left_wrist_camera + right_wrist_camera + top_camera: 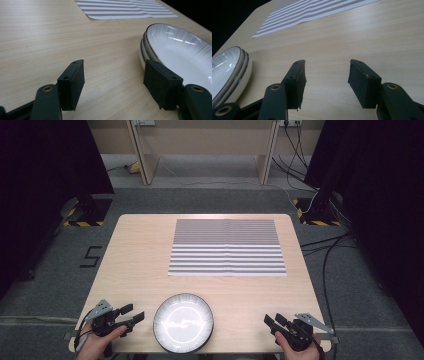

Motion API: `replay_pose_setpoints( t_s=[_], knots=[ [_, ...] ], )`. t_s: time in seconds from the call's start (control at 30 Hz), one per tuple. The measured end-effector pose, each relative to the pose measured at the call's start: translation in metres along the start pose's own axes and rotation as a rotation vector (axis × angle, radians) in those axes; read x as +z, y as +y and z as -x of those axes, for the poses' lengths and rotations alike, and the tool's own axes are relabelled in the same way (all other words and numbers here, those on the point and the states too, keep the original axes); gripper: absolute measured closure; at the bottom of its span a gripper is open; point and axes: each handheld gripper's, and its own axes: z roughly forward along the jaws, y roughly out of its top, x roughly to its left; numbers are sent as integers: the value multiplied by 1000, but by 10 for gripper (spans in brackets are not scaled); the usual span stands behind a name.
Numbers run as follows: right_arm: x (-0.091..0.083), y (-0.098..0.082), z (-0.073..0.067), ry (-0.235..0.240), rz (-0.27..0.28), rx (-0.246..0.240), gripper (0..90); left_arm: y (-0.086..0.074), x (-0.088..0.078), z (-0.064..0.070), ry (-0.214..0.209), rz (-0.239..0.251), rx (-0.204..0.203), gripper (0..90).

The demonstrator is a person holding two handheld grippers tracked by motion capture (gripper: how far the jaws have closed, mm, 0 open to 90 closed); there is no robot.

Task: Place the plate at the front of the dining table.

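While nothing is gripped: work not yet begun
Plates (pixel 183 322): stacked at tabletop (pixel 140 265) near edge
Left hand-held gripper (pixel 135 314): jaws apart, beside plates
Right hand-held gripper (pixel 273 320): jaws apart, empty
Left to do: grasping plates, likely for mat (pixel 227 247)

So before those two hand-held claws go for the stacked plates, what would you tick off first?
1. Left gripper jaws apart, holding nothing: ok.
2. Right gripper jaws apart, holding nothing: ok.
3. Plates stacked evenly, rims lined up in both gripper views: ok.
4. Number of plates in the stack: looks like two or three rims, cannot tell exactly.
5. Striped placemat lying flat, nothing on it: ok.
6. Stack sits close to the near edge of the table; safe from slipping off: cannot tell.
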Motion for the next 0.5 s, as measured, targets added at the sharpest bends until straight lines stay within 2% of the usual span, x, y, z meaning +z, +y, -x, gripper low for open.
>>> replay_pose_setpoints(
  t_s=[0.2, 0.33, 0.5],
  knots=[
    [3, 3, -13, 38, -11, -17, 509, 5, -2, 6, -10, 1, 23, 330],
    [9, 4, -24, 64, -43, -35, 524, 8, -2, 13, -27, -4, 45, 333],
    [16, 8, -41, 104, -75, -60, 556, 11, 0, 20, -46, -8, 53, 335]
  ],
)
